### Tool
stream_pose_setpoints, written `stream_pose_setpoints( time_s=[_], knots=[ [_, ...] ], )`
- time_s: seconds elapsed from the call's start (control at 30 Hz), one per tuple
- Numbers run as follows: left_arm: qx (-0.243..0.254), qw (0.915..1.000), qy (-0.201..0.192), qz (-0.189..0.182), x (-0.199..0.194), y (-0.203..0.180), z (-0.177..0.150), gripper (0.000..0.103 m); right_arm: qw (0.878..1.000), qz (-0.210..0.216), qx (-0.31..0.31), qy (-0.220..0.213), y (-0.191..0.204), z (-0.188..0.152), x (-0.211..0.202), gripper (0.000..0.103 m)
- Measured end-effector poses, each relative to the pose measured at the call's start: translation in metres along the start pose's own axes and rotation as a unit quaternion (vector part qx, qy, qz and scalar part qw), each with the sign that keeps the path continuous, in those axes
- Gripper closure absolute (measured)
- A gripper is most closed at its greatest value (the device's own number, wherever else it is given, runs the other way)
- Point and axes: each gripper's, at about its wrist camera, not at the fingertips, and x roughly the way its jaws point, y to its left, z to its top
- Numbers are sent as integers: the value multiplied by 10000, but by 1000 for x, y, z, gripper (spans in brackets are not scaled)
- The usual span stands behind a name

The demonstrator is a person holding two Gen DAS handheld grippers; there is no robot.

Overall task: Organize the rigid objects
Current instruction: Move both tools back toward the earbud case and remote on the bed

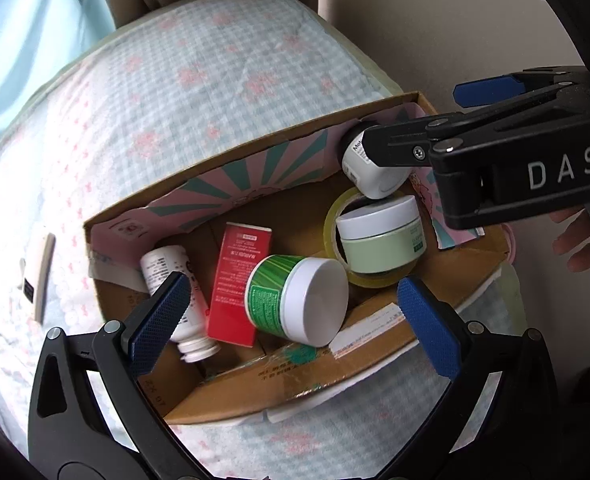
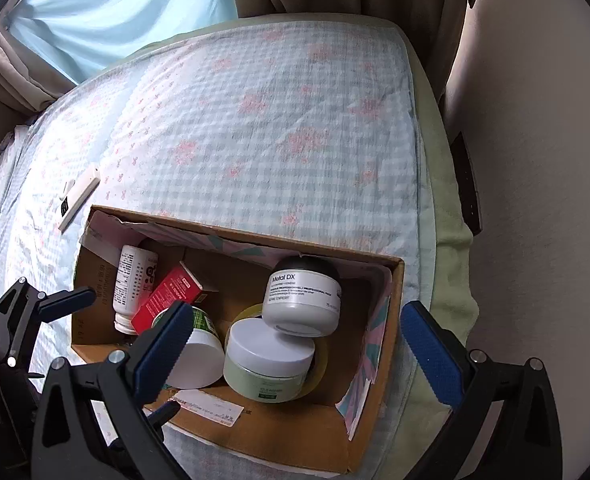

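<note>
box (image 2: 255, 424): on bed, holds jars, bottle, carton for tidying
left tool (image 1: 291, 316): spread wide, empty, above green jar (image 1: 295, 300)
right tool (image 2: 299, 344): spread, empty, over grey jar (image 2: 303, 300)

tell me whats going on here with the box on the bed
A person with a gripper in each hand is sorting small containers in a cardboard box on a bed. Both the left gripper and right gripper hover open over the box, holding nothing. Inside lie a white bottle, a red carton, a green jar, a pale green jar resting on a tape roll, and a grey tub leaning on that jar. A white remote lies on the bed outside.
</note>
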Motion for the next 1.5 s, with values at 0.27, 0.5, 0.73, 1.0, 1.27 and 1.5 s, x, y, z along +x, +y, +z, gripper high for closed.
stream_pose_setpoints(
  time_s=[0.27, 0.5, 0.73, 1.0, 1.27, 1.5],
  knots=[
    [-112, 9995, -282, -54, -49, 15, -15, 0, 9996, -193, -84, -162, 20, 1, -37, 0],
    [-294, 9978, -596, 81, -112, 42, -37, 0, 9982, -360, -363, -324, 61, 1, -84, 0],
    [-618, 9932, -953, 273, -188, 101, -68, 0, 9962, -370, -509, -599, 123, 0, -137, 0],
    [-808, 9854, -1342, 667, -263, 191, -117, 0, 9938, -324, -428, -979, 213, -7, -186, 0],
    [-988, 9814, -1457, 766, -300, 307, -166, 0, 9955, -210, 275, -877, 303, -10, -178, 0],
    [-971, 9859, -1251, 540, -286, 411, -187, 0, 9945, -34, 829, -645, 376, 6, -142, 0]
  ],
)
